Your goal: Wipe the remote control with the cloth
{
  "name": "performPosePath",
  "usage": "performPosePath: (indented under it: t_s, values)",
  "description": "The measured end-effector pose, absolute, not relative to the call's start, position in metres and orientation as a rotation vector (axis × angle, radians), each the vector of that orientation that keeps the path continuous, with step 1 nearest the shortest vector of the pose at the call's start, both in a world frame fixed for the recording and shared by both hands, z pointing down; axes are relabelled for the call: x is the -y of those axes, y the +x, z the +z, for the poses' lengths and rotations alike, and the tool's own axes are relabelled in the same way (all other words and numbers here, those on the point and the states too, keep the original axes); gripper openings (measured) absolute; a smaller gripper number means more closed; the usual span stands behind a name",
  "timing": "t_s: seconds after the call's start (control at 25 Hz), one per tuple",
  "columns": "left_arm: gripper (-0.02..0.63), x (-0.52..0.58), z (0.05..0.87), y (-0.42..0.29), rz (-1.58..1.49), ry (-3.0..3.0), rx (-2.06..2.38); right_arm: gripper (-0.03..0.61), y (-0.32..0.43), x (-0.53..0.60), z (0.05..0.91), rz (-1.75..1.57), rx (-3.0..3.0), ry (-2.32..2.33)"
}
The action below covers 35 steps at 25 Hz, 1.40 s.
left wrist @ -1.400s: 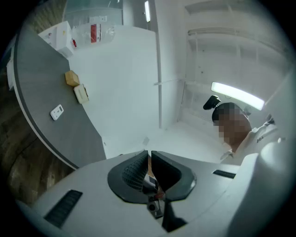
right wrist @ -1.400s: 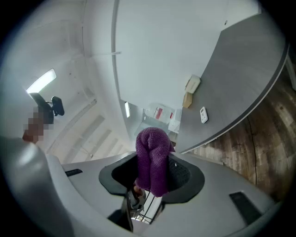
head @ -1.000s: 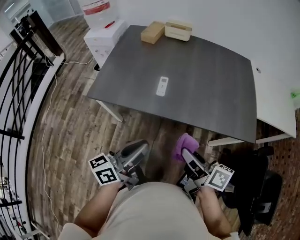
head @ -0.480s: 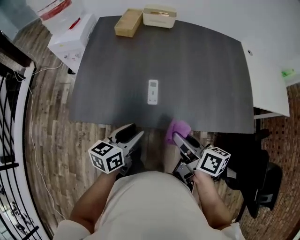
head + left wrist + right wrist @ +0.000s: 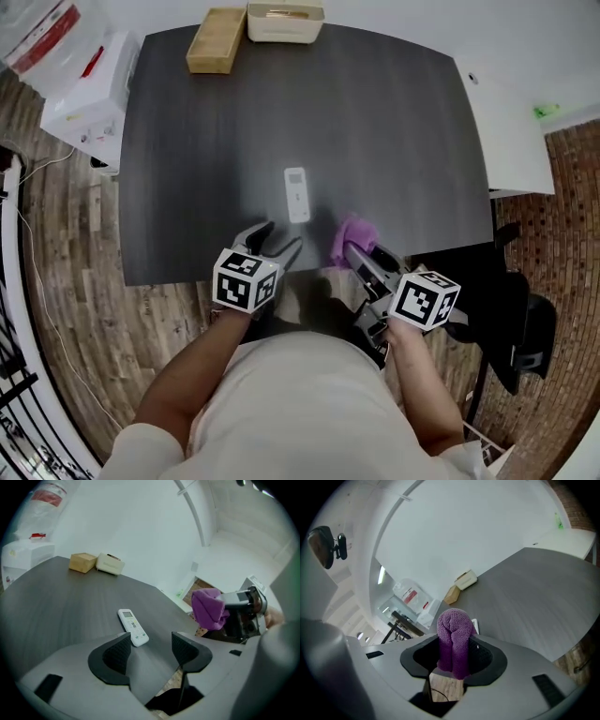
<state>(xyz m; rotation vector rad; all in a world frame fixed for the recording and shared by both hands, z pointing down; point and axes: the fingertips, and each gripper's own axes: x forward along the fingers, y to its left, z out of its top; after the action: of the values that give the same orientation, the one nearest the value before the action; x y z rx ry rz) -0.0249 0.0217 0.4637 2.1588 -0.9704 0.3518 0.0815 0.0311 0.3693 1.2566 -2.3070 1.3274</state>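
Observation:
A white remote control lies flat on the dark grey table, near its front edge. My left gripper hovers over the table's front edge just short of the remote; its jaws are opening and nothing sits between them. My right gripper is shut on a bunched purple cloth, held over the front edge to the right of the remote. Only a sliver of the remote shows behind the cloth in the right gripper view.
A cardboard box and a cream container stand at the table's far edge. A white table adjoins on the right. A white cabinet stands at the left, a black chair at the right, wood floor below.
Both grippers have come forward from over the floor to the table's front edge. The left jaws have gone from shut to spread apart. The cloth stays in the right gripper.

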Motion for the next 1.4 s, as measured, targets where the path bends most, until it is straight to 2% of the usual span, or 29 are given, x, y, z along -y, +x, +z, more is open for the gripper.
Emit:
performPosePath:
  t_s: [0.16,0.36,0.52,0.84,0.92,1.0,1.08,1.4]
  values:
    - [0.273,0.003,0.484,-0.008,0.464,2.177,0.974,0.150,0.087,-0.020,0.379,1.319,2.265,1.299]
    - [0.347,0.029,0.509,0.007,0.637,2.164,0.999,0.150,0.081,-0.009,0.389,1.340,2.269,1.287]
    - [0.373,0.038,0.529,0.015,0.791,2.145,1.023,0.150,0.081,-0.003,0.393,1.345,2.274,1.278]
    - [0.370,0.052,0.549,0.021,1.005,2.204,1.062,0.150,0.102,0.012,0.400,1.226,2.252,1.258]
    - [0.356,0.049,0.549,0.019,1.029,2.255,1.023,0.150,0.106,0.014,0.404,1.196,2.239,1.251]
    - [0.311,0.042,0.549,0.015,1.042,2.315,0.959,0.150,0.107,0.015,0.409,1.154,2.228,1.233]
    - [0.305,0.034,0.549,0.009,1.060,2.374,0.891,0.150,0.107,0.017,0.414,1.116,2.218,1.207]
    - [0.308,0.035,0.544,0.000,0.938,2.311,0.905,0.150,0.094,0.017,0.429,1.195,2.208,1.191]
